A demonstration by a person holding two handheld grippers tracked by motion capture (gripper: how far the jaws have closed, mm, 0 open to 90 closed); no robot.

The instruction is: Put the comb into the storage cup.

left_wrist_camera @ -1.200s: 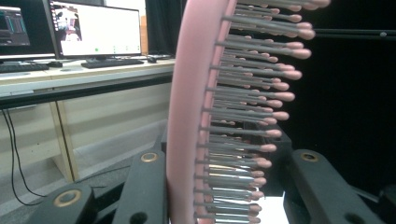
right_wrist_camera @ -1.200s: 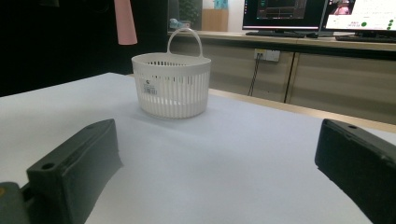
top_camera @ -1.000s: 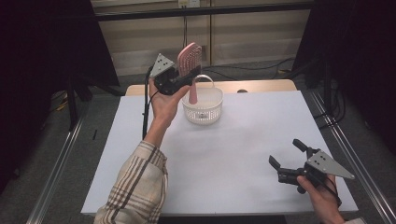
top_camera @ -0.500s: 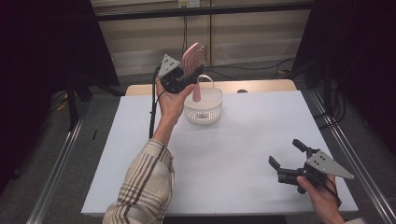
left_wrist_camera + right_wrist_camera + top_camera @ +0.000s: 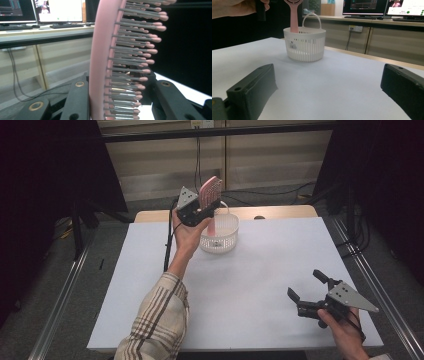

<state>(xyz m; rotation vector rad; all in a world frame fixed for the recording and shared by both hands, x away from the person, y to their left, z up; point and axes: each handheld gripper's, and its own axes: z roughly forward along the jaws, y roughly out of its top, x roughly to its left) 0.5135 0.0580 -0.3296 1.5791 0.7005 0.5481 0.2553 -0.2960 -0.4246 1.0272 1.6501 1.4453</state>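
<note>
broadly, the white table takes up most of the scene, with a person's plaid sleeve reaching in over its left side. toward the far edge stands the white slotted basket, upright, its thin handle arched over the top.

over that basket the left gripper has its jaws clamped on the head of a pink hairbrush, one jaw against the smooth back and the other on the bristle side, as the left gripper view shows close up. the brush hangs handle-down, and in the right gripper view the handle already dips inside the basket's rim, near the wall on that side.

at the near right corner the right gripper rests low over the table with its jaws standing wide apart and nothing between them, well away from the basket.

the risk i see is in the letting go: the bristles give under the jaw, so the grip may be soft and the brush could twist or slip early. the basket looks light, and the handle pushing on its wall could tip it or skid it; the long brush may also lean out over the rim and topple.
</note>
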